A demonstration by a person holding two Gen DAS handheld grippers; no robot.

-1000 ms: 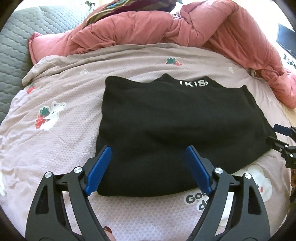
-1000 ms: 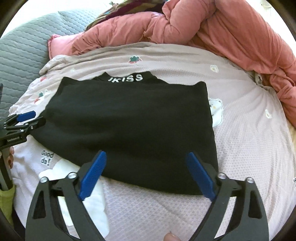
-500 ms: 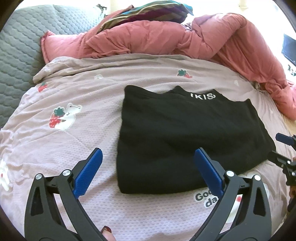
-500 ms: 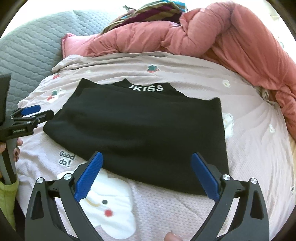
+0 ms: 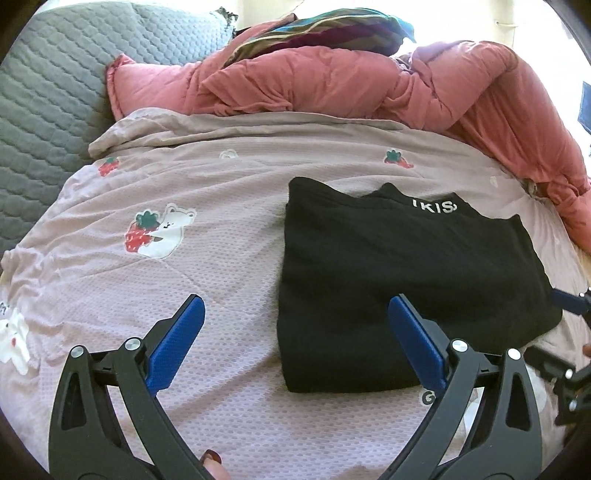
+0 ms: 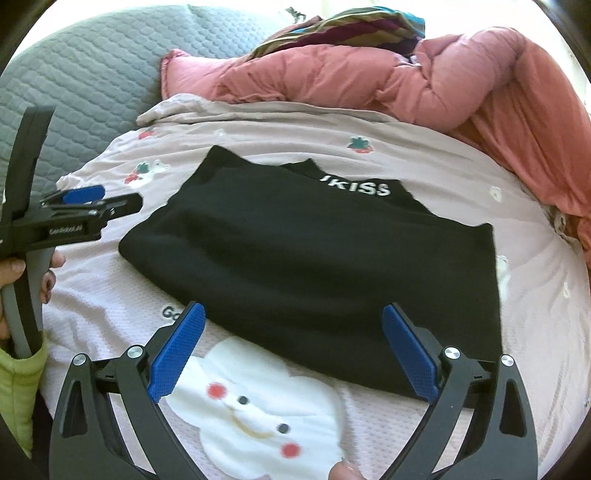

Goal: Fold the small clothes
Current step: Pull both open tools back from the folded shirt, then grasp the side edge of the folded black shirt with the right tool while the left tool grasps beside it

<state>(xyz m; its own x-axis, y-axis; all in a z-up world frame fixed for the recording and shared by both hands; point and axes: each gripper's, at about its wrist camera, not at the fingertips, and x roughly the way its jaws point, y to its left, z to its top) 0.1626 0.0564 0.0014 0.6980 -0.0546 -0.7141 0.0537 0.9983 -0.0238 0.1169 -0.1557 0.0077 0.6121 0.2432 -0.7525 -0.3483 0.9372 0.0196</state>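
A black folded garment [image 5: 406, 277] with white "KISS" lettering lies flat on the lilac blanket [image 5: 221, 258]. In the left wrist view my left gripper [image 5: 295, 301] hovers open over the garment's near left edge, nothing between its blue pads [image 5: 177, 339]. In the right wrist view the same garment [image 6: 314, 258] lies ahead, and my right gripper [image 6: 293, 308] stands open above its near edge, not touching it. The left gripper [image 6: 92, 199] also shows at the left there, held by a hand. The right gripper [image 5: 569, 302] peeks in at the right edge.
A bunched pink quilt [image 5: 369, 85] with a striped cloth [image 5: 325, 33] on it runs along the back and right. A grey quilted cover [image 5: 48, 92] lies at the left. A green sleeve [image 6: 18, 387] shows at lower left. The blanket [image 6: 258, 406] carries cartoon prints.
Both grippers have drawn back from the garment's near edge and their jaws have widened. The left one also shifted left, off the corner. The garment stays folded and flat.
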